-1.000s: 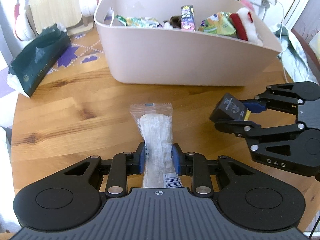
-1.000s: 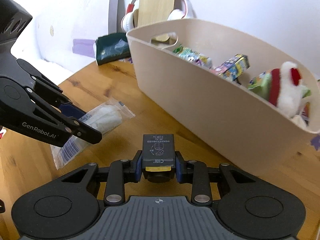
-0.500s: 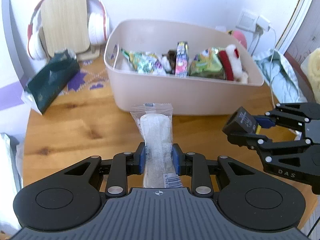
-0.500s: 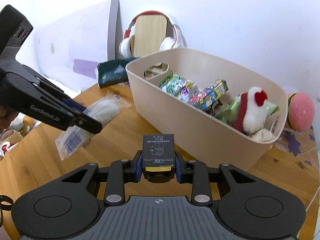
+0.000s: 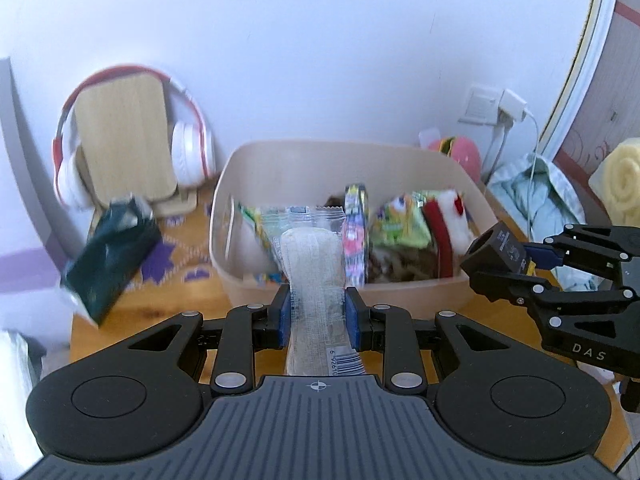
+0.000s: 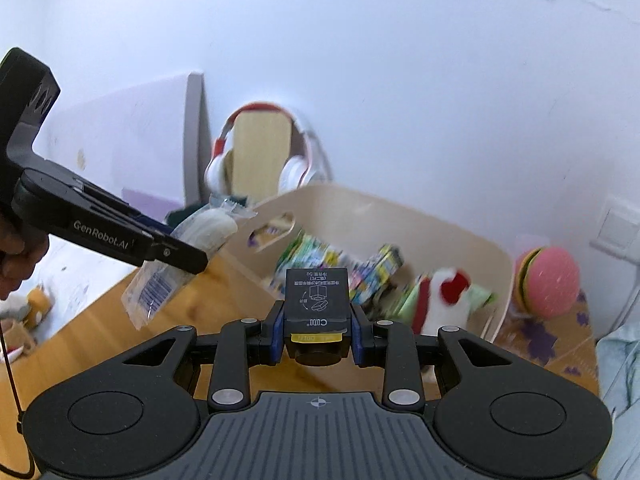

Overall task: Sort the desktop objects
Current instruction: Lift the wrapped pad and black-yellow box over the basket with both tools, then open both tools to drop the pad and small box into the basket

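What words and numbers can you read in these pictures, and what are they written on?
"GenRobot.AI": side of the left gripper.
"DAS": side of the right gripper.
"6 92610": beside the barcode on the clear packet; the rest is hidden.
"CUDO", not sharp: black box; its small print is too small to read.
Snack packets in the bin: too blurred.

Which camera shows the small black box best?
The right wrist view: the small black box sits centred in the right gripper, its printed label facing the camera. The left wrist view shows it only obliquely, at the right edge.
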Tool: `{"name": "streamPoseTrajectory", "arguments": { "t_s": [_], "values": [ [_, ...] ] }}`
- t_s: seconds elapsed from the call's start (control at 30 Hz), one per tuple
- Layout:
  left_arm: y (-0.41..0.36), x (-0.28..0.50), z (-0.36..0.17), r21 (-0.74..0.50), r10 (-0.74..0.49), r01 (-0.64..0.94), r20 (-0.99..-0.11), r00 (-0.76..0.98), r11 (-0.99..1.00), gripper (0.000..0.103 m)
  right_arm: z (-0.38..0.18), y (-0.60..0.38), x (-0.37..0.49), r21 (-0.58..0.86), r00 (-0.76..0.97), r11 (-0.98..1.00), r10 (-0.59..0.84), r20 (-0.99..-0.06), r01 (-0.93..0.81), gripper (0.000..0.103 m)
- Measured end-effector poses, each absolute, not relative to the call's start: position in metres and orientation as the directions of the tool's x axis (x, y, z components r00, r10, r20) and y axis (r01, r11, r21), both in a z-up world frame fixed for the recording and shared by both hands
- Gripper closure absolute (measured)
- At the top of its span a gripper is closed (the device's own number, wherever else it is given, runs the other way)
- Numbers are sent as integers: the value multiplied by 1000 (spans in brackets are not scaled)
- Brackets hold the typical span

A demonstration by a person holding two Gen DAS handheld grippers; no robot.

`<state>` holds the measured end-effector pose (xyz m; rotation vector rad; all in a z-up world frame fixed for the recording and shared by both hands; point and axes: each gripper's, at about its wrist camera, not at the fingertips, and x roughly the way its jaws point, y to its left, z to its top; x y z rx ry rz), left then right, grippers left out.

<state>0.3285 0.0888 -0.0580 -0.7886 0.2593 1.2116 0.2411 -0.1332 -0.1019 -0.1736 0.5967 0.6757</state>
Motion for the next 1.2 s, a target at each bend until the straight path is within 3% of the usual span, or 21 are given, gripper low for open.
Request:
{"name": "streamPoseTrajectory", "arguments": {
  "t_s": [0.4, 0.8, 1.2],
  "values": [
    [135, 338, -47, -342, 783, -924, -523, 337, 169, 76, -91, -134, 291, 6, 692, 828, 472, -546, -560, 73],
    [195, 362, -73, -338, 736, -932, -595, 322, 135, 76, -127, -111, 313, -13, 656, 831, 429, -621, -555, 73],
    [203, 369, -103, -366, 648, -924, -677, 348, 114, 73, -149, -106, 316, -14, 611, 824, 409, -677, -566, 73]
  ]
}}
